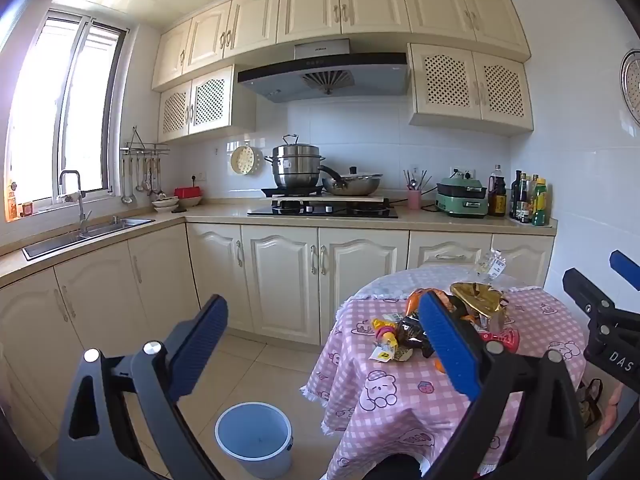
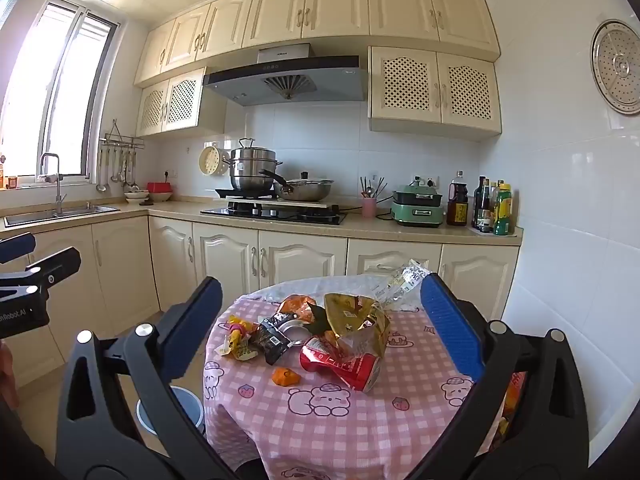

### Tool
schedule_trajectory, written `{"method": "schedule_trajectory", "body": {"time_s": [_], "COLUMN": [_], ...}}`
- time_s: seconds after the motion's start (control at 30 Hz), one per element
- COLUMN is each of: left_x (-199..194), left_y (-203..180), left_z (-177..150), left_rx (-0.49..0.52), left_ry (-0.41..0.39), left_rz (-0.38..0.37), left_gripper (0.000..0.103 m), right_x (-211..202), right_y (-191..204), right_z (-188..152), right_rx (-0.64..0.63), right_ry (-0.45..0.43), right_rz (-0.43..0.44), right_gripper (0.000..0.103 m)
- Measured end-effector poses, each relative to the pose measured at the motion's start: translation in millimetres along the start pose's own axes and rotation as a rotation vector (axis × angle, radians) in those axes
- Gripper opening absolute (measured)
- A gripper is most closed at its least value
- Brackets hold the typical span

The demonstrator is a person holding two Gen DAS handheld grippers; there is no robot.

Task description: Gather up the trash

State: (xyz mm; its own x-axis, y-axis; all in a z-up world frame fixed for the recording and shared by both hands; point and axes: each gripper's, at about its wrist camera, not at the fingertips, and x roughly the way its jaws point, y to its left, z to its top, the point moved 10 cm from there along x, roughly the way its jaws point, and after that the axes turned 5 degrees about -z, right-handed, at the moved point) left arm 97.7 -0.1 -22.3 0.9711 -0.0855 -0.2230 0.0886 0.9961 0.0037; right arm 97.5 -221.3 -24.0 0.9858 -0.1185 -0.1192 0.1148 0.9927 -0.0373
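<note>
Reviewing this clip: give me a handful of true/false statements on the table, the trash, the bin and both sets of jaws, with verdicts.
1. Both the left gripper and the right gripper have jaws wide open, holding nothing. True.
2. The crushed red can stands upright. False: it lies on its side on the pink checked tablecloth.
3. The bucket sits on the floor left of the table. True.
4. The bucket already holds wrappers. False: its inside looks bare.
5. A gold wrapper lies beside the can. True.
</note>
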Motion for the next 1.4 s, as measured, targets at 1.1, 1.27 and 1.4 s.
{"method": "schedule_trajectory", "body": {"time_s": [1.1,1.27,1.4], "left_x": [0,-1,-1], "left_y": [0,-1,-1], "left_z": [1,1,-1], "left_rx": [0.004,0.004,0.004], "left_ry": [-0.005,-0.006,-0.006], "left_rz": [-0.001,0.0,0.0], "left_gripper": [0.094,0.094,0.094], "right_x": [4,5,6], "right_y": [5,6,6], "right_z": [-3,-4,-4], "right_rx": [0.0,0.001,0.0], "right_ry": [0.007,0.01,0.011], "right_rz": [0.003,0.004,0.004], "right_gripper": [0.097,0.097,0.097]}}
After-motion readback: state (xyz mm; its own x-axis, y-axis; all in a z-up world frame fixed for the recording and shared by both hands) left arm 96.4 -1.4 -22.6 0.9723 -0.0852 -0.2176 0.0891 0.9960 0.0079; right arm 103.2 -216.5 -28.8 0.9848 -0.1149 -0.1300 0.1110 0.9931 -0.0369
